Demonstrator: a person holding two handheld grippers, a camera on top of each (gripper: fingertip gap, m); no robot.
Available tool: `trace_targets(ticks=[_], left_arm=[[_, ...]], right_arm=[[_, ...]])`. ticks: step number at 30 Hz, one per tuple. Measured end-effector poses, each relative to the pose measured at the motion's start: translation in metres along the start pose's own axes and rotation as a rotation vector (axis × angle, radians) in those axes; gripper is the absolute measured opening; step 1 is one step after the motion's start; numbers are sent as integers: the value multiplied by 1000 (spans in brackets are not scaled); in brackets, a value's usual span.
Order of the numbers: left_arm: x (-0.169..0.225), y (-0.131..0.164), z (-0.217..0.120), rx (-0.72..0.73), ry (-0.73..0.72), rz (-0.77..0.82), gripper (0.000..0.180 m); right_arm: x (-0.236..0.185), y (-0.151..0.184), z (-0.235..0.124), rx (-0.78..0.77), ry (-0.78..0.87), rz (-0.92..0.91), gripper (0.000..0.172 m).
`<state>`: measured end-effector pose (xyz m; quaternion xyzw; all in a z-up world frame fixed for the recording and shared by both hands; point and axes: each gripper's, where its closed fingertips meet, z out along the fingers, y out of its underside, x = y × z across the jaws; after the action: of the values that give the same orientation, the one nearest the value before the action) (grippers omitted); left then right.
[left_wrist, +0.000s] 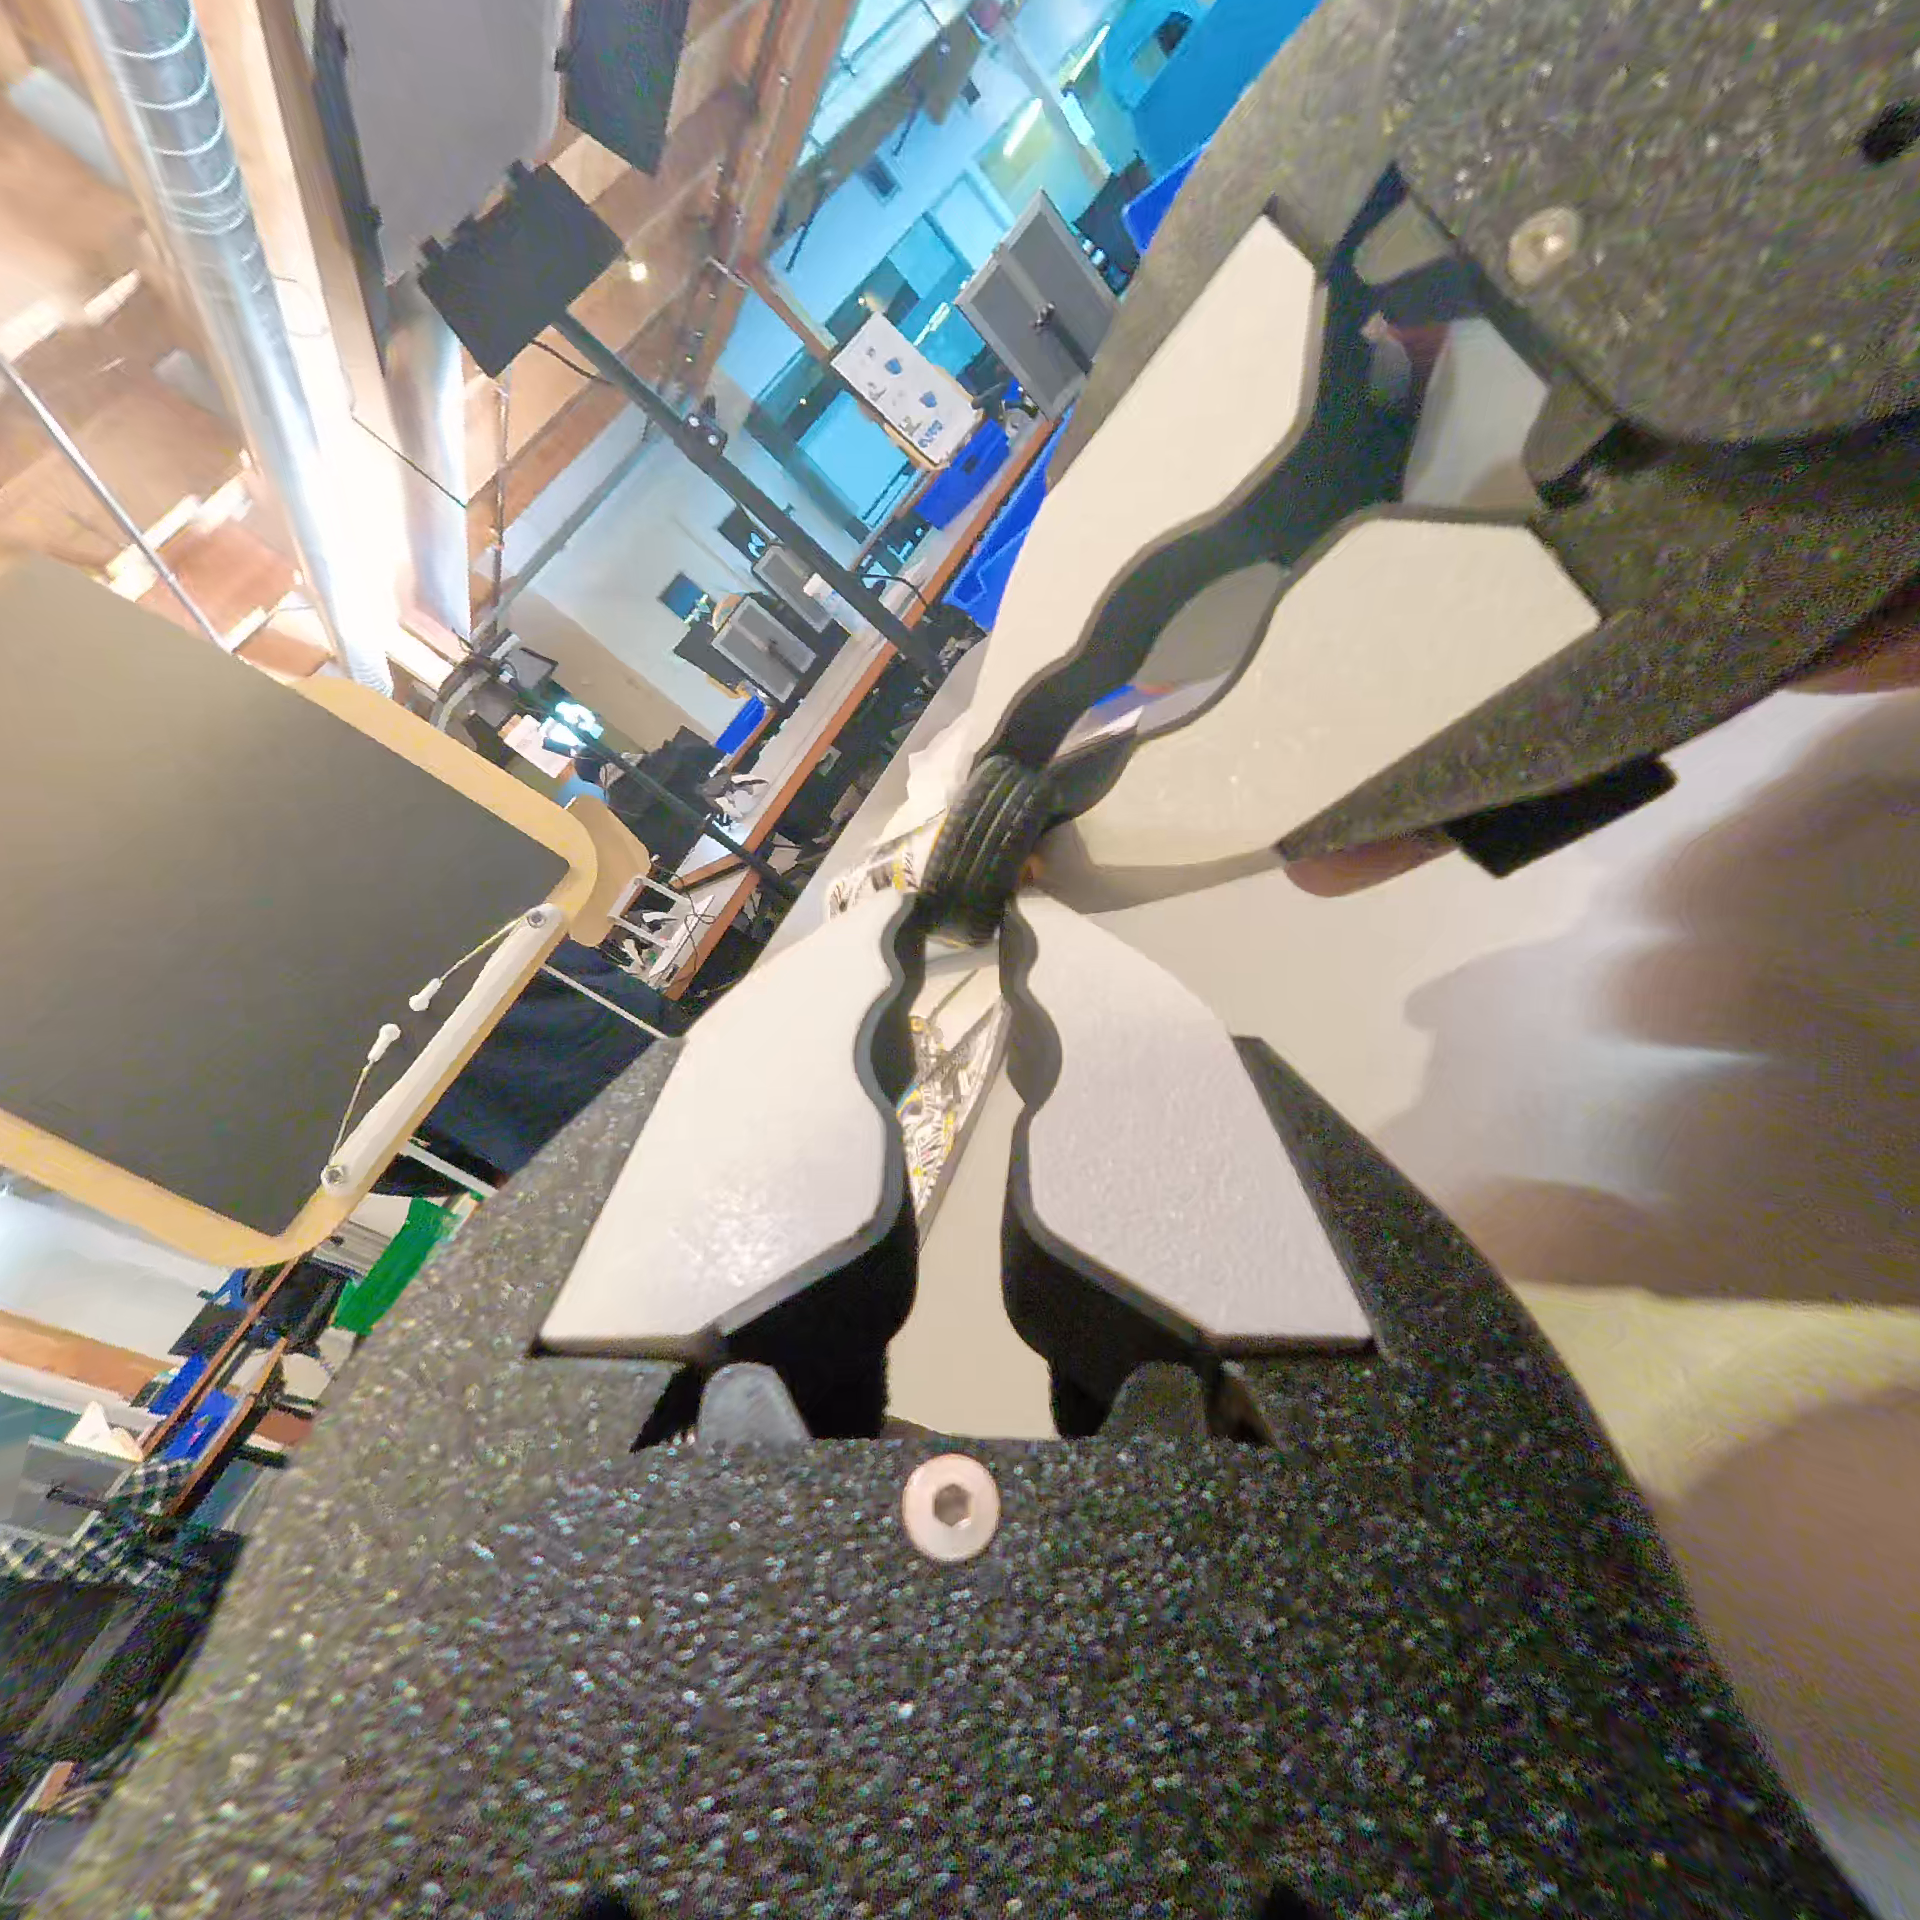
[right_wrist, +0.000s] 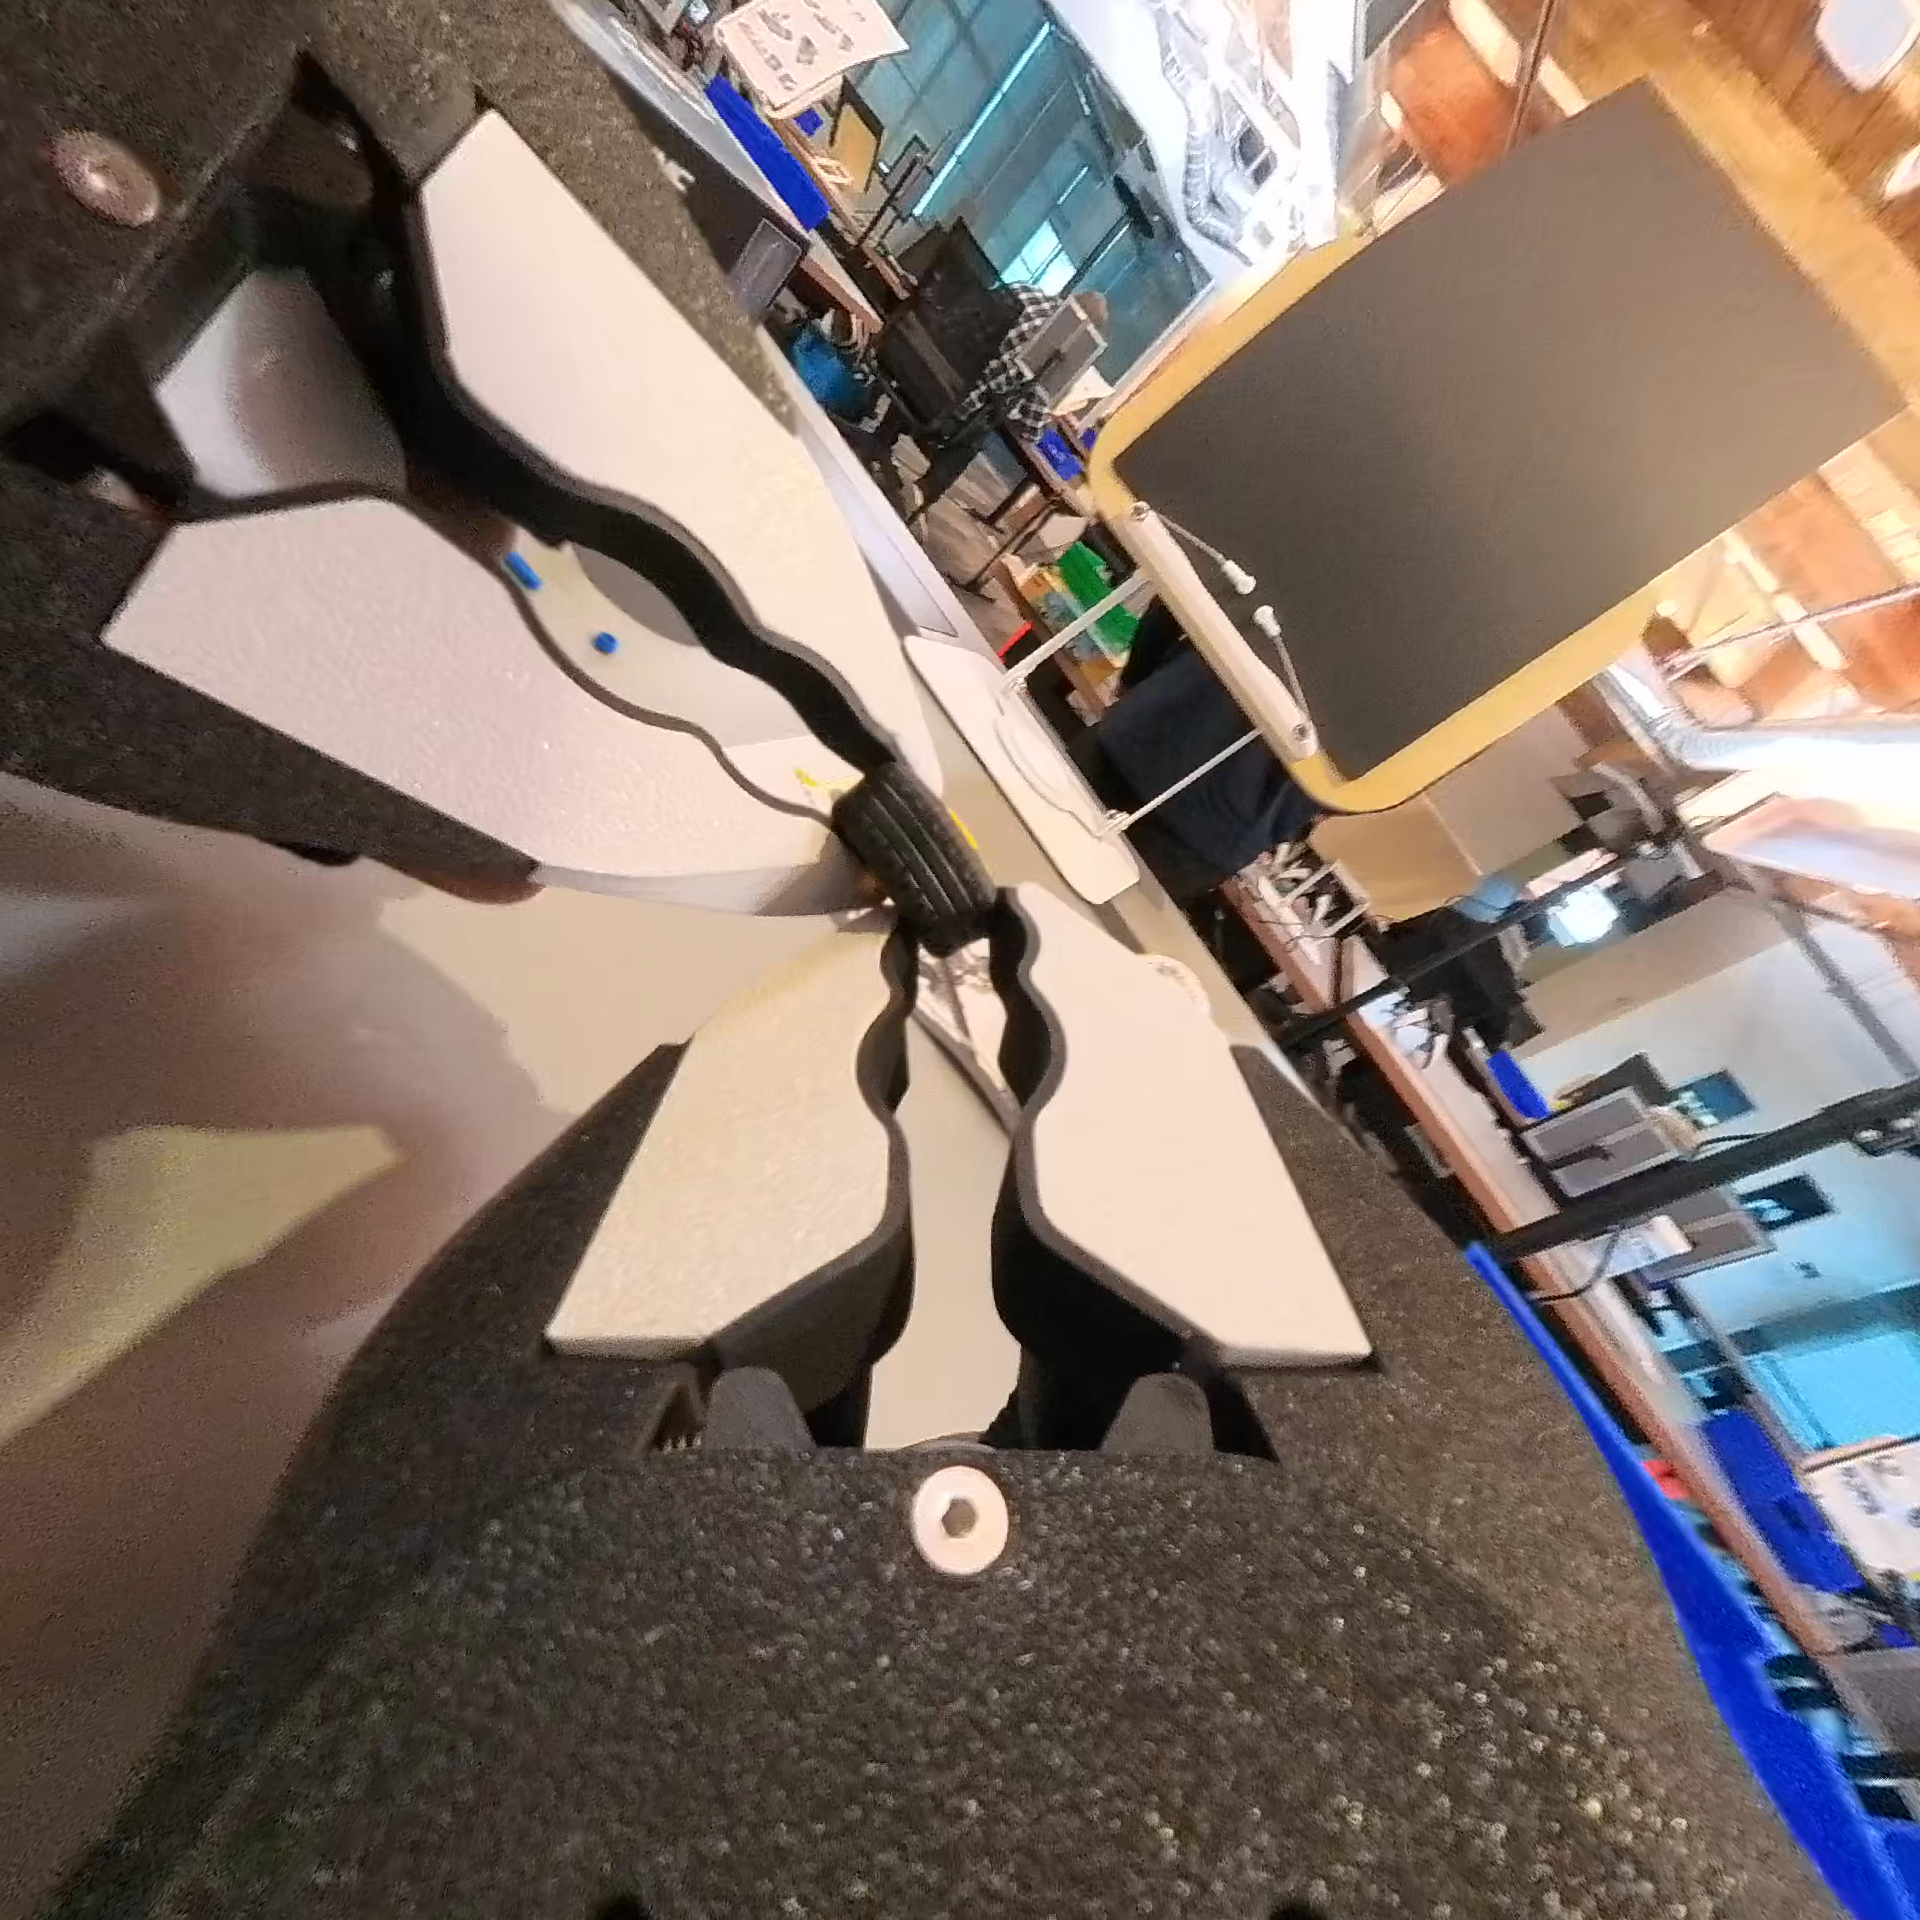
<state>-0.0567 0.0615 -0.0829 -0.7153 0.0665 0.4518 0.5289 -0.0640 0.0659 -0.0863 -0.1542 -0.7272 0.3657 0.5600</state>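
A small black ribbed wheel (left_wrist: 977, 852) is held above a white table (left_wrist: 1299, 956), between both grippers, which meet tip to tip. In the left wrist view my left gripper (left_wrist: 961, 930) is shut on the wheel's near edge. The right gripper reaches in from the upper right, and its fingertips (left_wrist: 1081, 821) clamp the wheel's far side. In the right wrist view my right gripper (right_wrist: 951, 935) is shut on the same wheel (right_wrist: 914, 862), with the left gripper's fingers (right_wrist: 727, 810) on it from the upper left.
A printed sheet with black and yellow graphics (left_wrist: 951, 1091) lies on the table under the fingers. A white tray (right_wrist: 1029, 769) and small blue pieces (right_wrist: 516, 569) lie farther off. A black panel with a wooden rim (right_wrist: 1507, 416) stands beyond the edge. A blue bin (right_wrist: 1766, 1662) is at the right. Both grippers' tips are close together, under 4 cm apart.
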Motion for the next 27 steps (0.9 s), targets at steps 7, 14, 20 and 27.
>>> trace_targets(ticks=[7,14,20,27], left_arm=[[2,5,-1,-24,48,-66,14],[13,27,0,-91,150,152,15],[27,22,-5,-43,227,324,15],[26,28,-5,-92,219,331,15]], right_arm=[[-5,2,3,-24,-32,91,13],[-22,19,13,-69,-86,-168,17],[-34,28,15,-80,-145,-250,19],[-35,29,15,-95,-120,-309,17]])
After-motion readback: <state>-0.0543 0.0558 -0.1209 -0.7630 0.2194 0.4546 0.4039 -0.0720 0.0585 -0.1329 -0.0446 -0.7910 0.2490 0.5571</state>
